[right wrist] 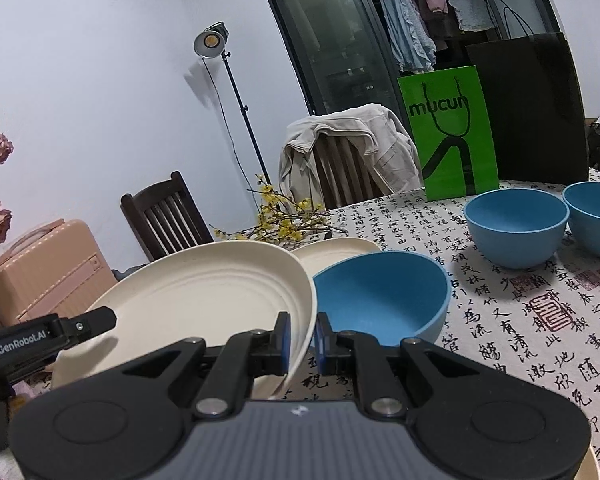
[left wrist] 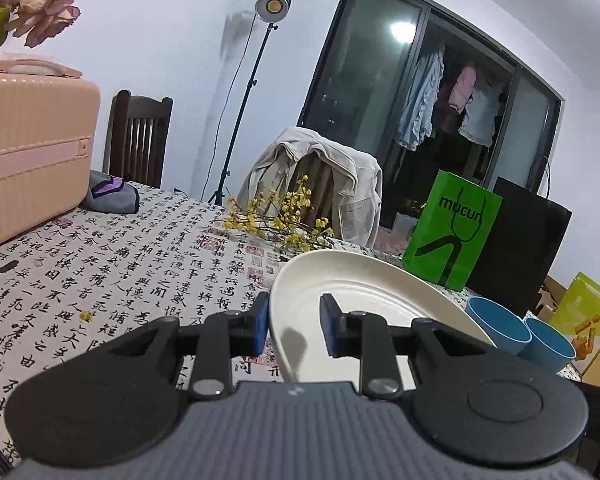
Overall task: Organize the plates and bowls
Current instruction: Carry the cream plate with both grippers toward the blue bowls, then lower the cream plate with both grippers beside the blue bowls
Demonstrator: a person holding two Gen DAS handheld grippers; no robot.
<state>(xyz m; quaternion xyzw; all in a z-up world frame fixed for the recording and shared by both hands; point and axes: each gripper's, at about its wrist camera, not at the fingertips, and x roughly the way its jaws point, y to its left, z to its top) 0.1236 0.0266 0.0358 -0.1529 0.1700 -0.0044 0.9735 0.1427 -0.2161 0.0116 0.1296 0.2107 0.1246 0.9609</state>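
**Both grippers on one cream plate**

At the far left we see a pink suitcase [left wrist: 32, 148] on the table's patterned cloth [left wrist: 140, 256], with a dark wooden chair [left wrist: 138, 140] behind it. Moving right, our left gripper [left wrist: 294, 326] has its blue pads either side of the near rim of a cream plate [left wrist: 364, 292], which is tilted and raised off the cloth; the rim touches the left pad, while the right pad stands over the plate's face, so we cannot tell whether the pads press on it. In the right wrist view our right gripper [right wrist: 302, 340] is closed on the same plate's [right wrist: 204, 292] right edge, the rim pinched between its pads. Just right of that sits a blue bowl [right wrist: 384, 296], with a second cream plate [right wrist: 332, 250] lying behind it. Farther right, two more blue bowls [right wrist: 516, 228] stand side by side before a green bag [right wrist: 448, 132].
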